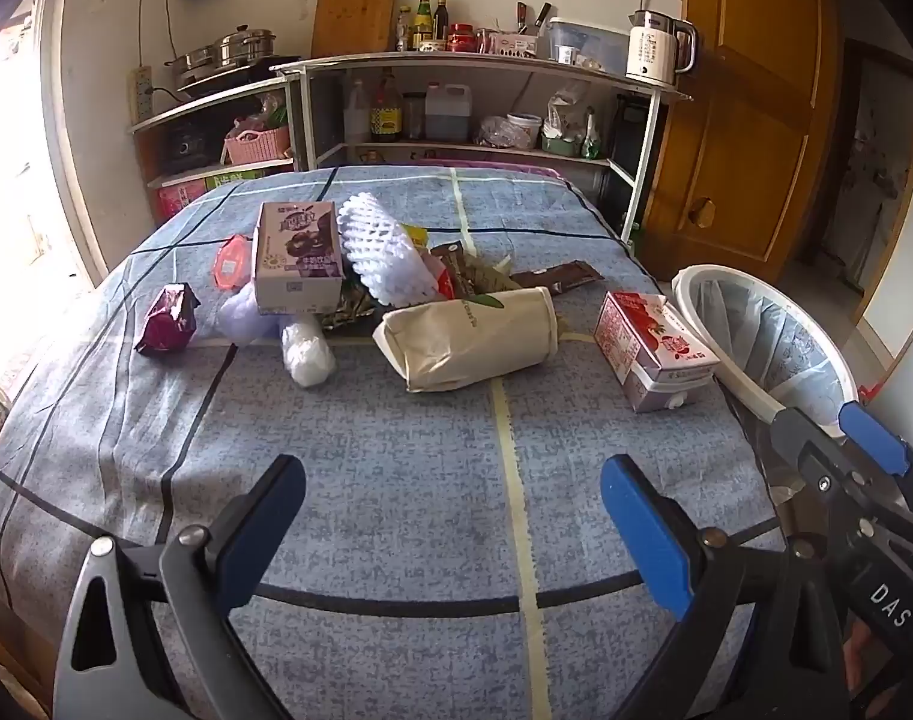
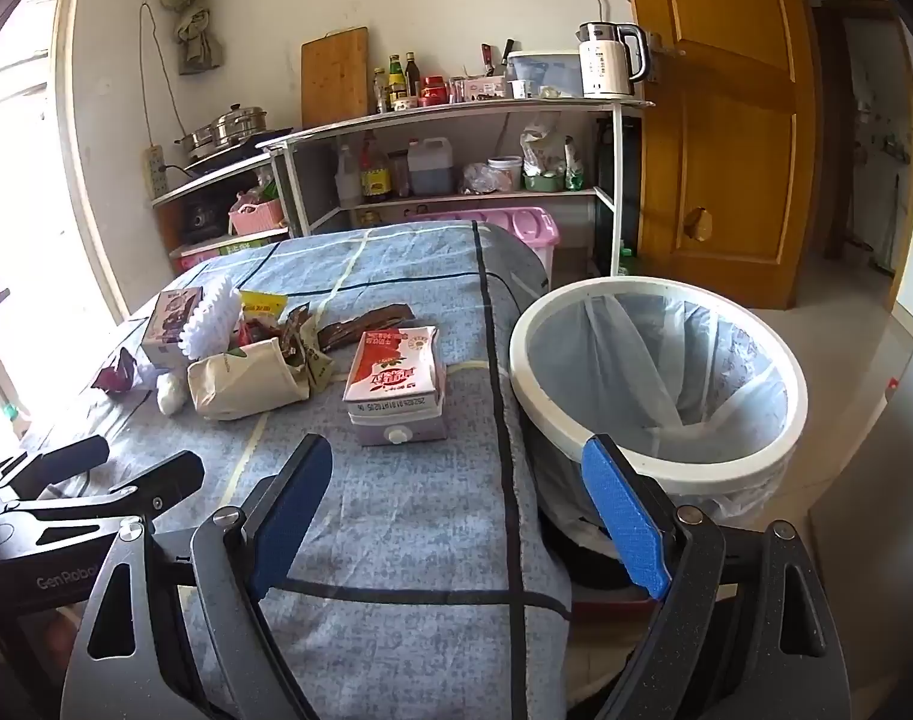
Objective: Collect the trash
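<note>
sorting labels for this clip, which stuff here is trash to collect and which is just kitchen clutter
For the job:
red milk carton
purple drink box
white foam net
beige paper bag
maroon wrapper
lined bin

Just lying about:
kettle
cutting board
steel pots
sauce bottles

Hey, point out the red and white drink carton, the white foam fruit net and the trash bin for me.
red and white drink carton [image 2: 396, 372]: right wrist view, on its top face.
white foam fruit net [image 1: 381, 252]: left wrist view, on its meshed middle.
trash bin [image 2: 636, 447]: right wrist view, on its white near rim.
</note>
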`<state>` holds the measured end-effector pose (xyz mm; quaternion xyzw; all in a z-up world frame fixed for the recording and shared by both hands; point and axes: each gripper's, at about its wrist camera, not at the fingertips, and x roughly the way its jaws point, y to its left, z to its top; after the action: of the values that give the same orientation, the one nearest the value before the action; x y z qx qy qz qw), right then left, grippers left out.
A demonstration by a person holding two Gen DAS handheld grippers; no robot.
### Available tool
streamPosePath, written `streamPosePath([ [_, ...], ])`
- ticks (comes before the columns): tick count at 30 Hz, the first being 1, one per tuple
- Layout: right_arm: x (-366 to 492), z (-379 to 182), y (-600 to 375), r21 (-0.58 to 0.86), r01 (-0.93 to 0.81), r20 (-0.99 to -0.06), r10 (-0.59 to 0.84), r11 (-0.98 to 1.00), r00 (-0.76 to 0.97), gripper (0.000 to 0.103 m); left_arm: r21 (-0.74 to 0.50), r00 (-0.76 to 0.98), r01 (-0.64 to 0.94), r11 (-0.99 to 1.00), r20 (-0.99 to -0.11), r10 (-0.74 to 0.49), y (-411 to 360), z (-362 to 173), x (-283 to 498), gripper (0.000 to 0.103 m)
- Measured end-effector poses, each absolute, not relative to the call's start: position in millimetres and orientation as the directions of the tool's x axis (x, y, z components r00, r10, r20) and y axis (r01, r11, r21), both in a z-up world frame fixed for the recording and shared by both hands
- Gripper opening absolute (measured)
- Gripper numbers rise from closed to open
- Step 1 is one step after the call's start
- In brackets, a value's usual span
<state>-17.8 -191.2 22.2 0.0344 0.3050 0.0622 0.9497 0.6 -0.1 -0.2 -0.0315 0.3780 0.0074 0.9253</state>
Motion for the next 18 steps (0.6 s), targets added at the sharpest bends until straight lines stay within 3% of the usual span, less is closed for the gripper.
streamPosePath([
  [18, -20.2, 25.8, -192.5, 0.111, -0.095, -0.573, 0.142, 0.989, 0.807, 0.086, -0.044, 0.719, -0.048, 0.998, -0.695, 0.004, 5.4, 3.0, -3.7, 0.100],
])
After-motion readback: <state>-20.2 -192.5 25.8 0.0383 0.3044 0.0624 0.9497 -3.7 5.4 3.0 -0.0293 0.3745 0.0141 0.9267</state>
